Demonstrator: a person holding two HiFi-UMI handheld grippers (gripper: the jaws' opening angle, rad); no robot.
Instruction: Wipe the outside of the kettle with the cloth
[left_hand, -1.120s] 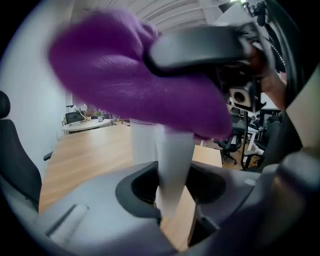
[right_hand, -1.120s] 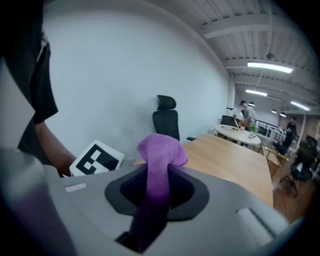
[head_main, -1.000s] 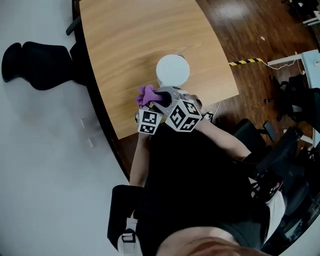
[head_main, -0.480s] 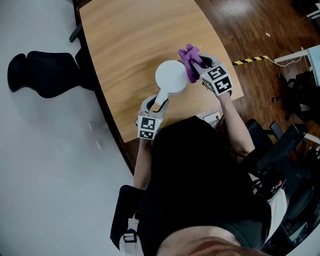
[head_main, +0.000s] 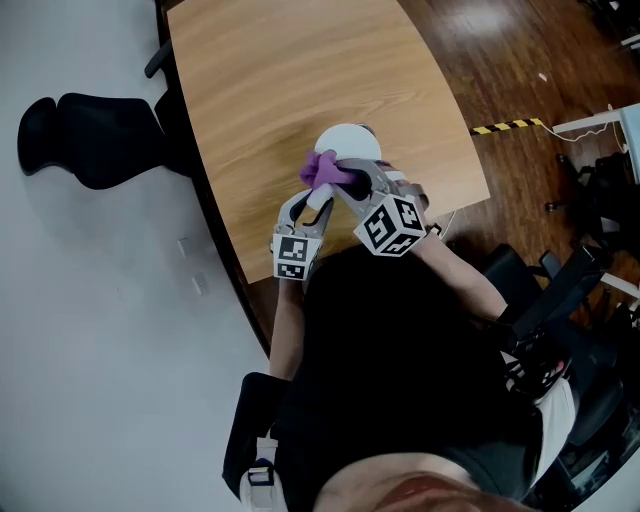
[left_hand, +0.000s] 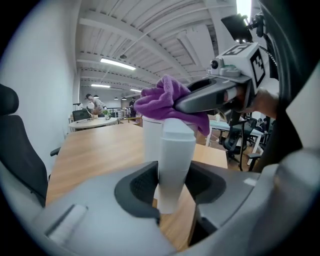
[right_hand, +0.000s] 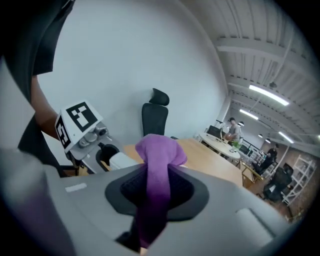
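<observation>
Cloth at the kettle's handle side, bare wall beyond

Left gripper (left_hand: 172, 185) has its jaws part-way apart and clamped on the kettle's white handle (left_hand: 175, 145), which stands upright between the pads. Right gripper (right_hand: 159, 192) has its jaws closed on the purple cloth (right_hand: 156, 150), with a bunched wad sticking out ahead of the tips.

From the left gripper view, that wad appears to lie against the kettle's upper edge, right above the handle. The right gripper reaches in over the kettle from the side away from the left one.

Out from both sets of jaws, the kettle (head_main: 350, 143) stands upright on the desk (head_main: 270, 80), so its long axis is vertical. Its round body lies on the far side of the handle from the person. Both grippers crowd the near side of the kettle, and the far wall faces open desk.

My reading is that the right hand alone does the wiping while the left only steadies. The coming stroke probably has to run away from the handle, round the kettle's wall or down it. On the near side the handle and the left jaws bar the cloth's path
</observation>
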